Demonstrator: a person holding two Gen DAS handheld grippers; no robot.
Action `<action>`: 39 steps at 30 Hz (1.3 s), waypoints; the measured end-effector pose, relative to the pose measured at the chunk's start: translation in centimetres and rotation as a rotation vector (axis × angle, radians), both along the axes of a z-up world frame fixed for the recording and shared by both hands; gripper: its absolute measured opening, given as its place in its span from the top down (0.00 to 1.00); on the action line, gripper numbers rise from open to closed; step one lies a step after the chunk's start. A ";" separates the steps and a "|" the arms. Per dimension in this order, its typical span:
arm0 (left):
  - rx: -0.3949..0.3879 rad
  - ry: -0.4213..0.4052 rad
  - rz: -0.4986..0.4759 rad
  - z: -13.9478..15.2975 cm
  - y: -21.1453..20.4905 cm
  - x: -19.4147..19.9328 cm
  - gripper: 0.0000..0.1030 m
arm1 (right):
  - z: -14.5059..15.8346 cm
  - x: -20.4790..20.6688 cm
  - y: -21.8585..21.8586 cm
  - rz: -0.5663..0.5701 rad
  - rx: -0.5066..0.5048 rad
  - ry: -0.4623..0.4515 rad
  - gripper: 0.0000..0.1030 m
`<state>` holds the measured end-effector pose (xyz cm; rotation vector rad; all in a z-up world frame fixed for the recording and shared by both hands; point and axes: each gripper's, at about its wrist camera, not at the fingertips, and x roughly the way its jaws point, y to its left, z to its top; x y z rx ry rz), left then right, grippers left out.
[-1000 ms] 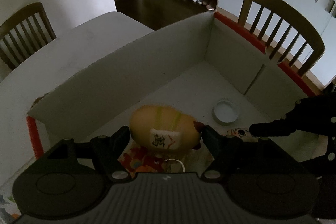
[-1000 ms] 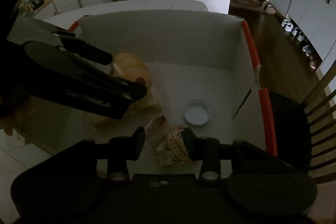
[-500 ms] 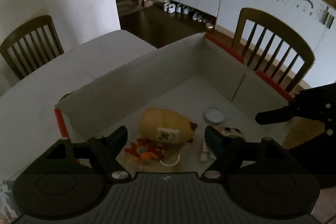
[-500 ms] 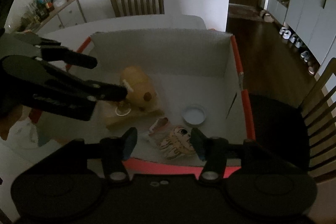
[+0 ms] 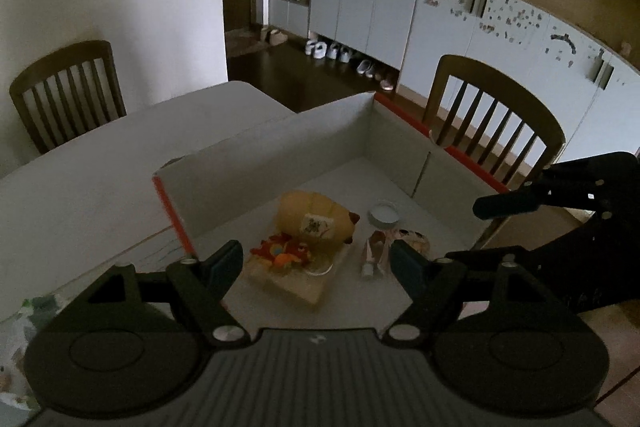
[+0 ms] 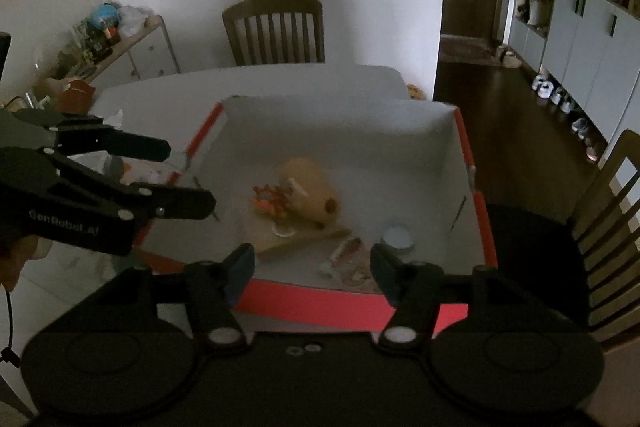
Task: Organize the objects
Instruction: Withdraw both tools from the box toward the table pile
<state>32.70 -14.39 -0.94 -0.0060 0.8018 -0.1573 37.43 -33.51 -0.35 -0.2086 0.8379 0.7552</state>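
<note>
A white box with red rims (image 5: 172, 205) (image 6: 468, 151) stands on the table. Inside lie a yellow plush toy (image 5: 310, 217) (image 6: 310, 185) on a wooden board (image 5: 296, 285), a red-orange toy (image 5: 280, 251) (image 6: 268, 201), a small round tin (image 5: 384, 214) (image 6: 398, 239), a small tube (image 5: 372, 253) (image 6: 342, 257) and a flat piece with a cartoon face (image 5: 416, 239). My left gripper (image 5: 318, 263) (image 6: 190, 179) hangs open above the box's left side, holding nothing. My right gripper (image 6: 312, 267) (image 5: 480, 231) hovers over the near red rim; its jaws are opening and nothing is between them.
Wooden chairs (image 5: 70, 89) (image 5: 494, 125) (image 6: 276, 29) stand around the white table (image 5: 80, 179). A cluttered sideboard (image 6: 100, 43) is at the far left in the right wrist view. Cabinets (image 5: 400, 7) with shoes on the floor line the back wall.
Both grippers have risen and pulled back out of the box. The right gripper's jaws have widened and the cartoon-face piece now lies loose on the box floor.
</note>
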 end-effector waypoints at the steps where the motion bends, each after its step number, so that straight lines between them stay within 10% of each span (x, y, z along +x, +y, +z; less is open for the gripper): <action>1: -0.004 -0.005 0.000 0.2 0.3 -0.5 0.22 | 0.2 -0.4 0.3 -0.005 -0.002 -0.008 0.35; 18: -0.031 -0.026 0.034 0.8 8.4 -7.6 0.17 | 1.3 -7.1 6.7 -0.094 0.048 -0.040 0.00; 21: -0.035 -0.042 0.026 0.6 9.7 -9.0 0.02 | 1.1 -8.0 8.0 -0.102 0.050 -0.041 0.01; 39: -0.036 -0.061 0.070 -1.6 18.8 -15.1 0.01 | 0.5 -11.8 15.0 -0.114 0.039 -0.037 0.01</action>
